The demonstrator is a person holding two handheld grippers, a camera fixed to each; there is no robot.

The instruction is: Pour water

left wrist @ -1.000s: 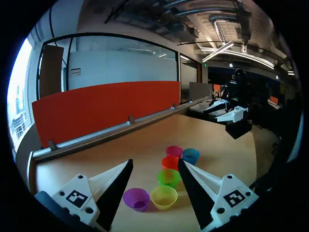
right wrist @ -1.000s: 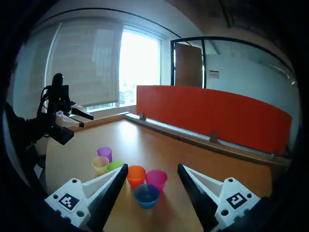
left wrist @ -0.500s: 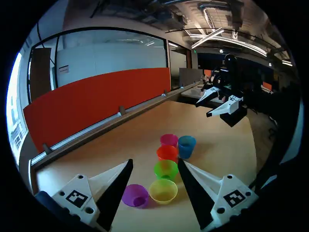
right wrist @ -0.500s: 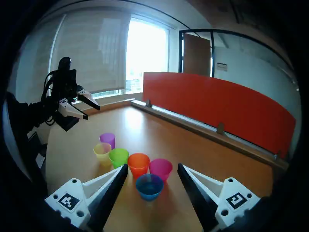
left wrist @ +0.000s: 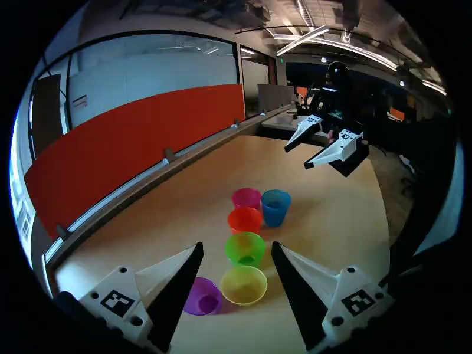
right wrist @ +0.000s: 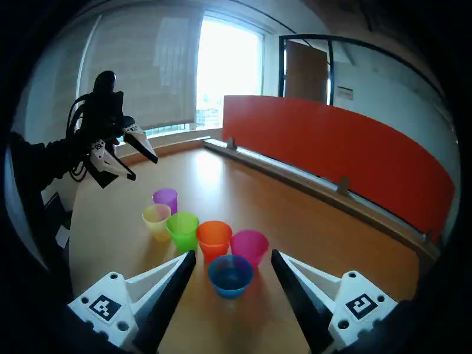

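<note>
Several small plastic cups stand clustered on the wooden table (left wrist: 330,224). In the left gripper view the purple cup (left wrist: 203,297) and yellow cup (left wrist: 243,285) are nearest, then green (left wrist: 245,249), orange (left wrist: 245,219), pink (left wrist: 246,198) and blue (left wrist: 275,206). My left gripper (left wrist: 236,245) hovers open above the near end of the row. In the right gripper view the blue cup (right wrist: 230,275) is closest, just under my open right gripper (right wrist: 232,253). Each gripper holds nothing. The right gripper (left wrist: 297,158) and left gripper (right wrist: 146,169) face each other across the cups.
An orange partition (left wrist: 130,135) with a metal rail runs along the table's far edge. A bright window (right wrist: 227,76) and a blind lie behind the left gripper. A dark sleeve (right wrist: 35,171) holds that gripper. Bare tabletop surrounds the cups.
Both grippers have tilted down toward the cups and come closer to each other. The cups stand where they were. Both stay open.
</note>
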